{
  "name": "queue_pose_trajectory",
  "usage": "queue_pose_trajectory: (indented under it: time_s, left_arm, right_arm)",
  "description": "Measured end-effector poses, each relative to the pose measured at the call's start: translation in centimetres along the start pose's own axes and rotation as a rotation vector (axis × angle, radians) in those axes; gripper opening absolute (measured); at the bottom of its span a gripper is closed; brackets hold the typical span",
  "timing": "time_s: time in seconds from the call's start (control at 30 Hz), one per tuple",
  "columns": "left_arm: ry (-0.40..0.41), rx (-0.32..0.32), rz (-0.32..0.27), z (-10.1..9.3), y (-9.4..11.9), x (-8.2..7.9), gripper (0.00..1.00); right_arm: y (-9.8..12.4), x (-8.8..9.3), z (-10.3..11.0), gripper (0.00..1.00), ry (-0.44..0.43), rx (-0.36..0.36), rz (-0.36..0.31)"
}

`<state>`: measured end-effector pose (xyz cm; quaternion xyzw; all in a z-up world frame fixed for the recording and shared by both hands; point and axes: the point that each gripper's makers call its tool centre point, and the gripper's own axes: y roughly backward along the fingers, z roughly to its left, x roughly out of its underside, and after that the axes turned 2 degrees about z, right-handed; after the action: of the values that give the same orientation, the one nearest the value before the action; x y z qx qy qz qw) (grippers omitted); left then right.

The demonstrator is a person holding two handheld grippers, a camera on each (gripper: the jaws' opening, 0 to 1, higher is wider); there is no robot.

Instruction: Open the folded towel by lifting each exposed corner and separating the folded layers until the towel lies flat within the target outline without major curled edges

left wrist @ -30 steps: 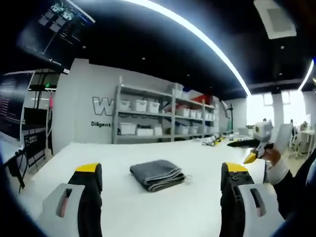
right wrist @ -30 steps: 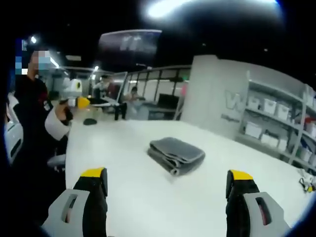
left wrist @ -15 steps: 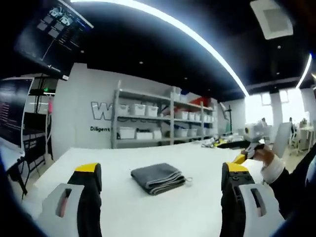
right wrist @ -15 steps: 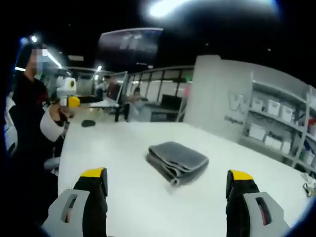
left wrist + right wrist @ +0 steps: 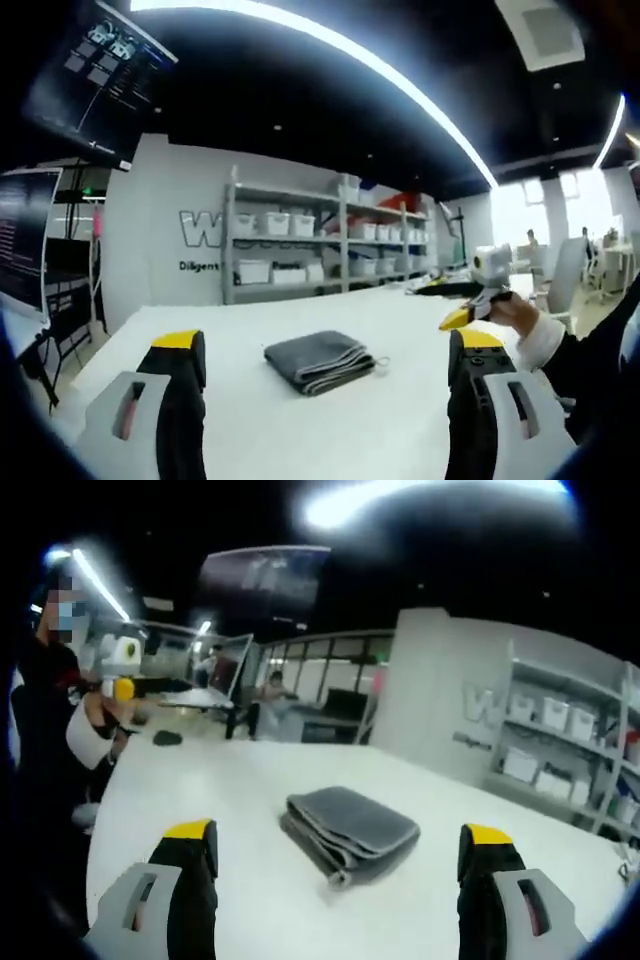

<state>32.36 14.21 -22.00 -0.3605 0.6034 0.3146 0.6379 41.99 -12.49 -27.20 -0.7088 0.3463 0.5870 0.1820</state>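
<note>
Since a second ago the right gripper (image 5: 470, 312) has risen higher above the white table (image 5: 380, 420); the left gripper (image 5: 325, 372) stays wide open and empty; both jaws empty, apart; folded grey towel (image 5: 348, 828) lies mid-table, untouched, ahead of both.

— Where does the left gripper view look from?
— Low over the white counter (image 5: 330, 420), facing the shelves (image 5: 320, 250), the folded towel (image 5: 318, 360) near ahead.
— And the right gripper view?
— Low too (from another side), facing the glass-walled desks (image 5: 300, 695).
— What do they share?
— The towel, the counter, and each catches the other claw.
</note>
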Motion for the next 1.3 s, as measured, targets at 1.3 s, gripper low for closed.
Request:
queue_pose_trajectory:
  time_s: [1.3]
  left_arm:
    - [-0.071,-0.005,0.054,0.3,-0.2,1.2,0.97]
  right_arm:
    - [-5.4,4.1,-3.7,1.0,-0.095,0.078,-0.079]
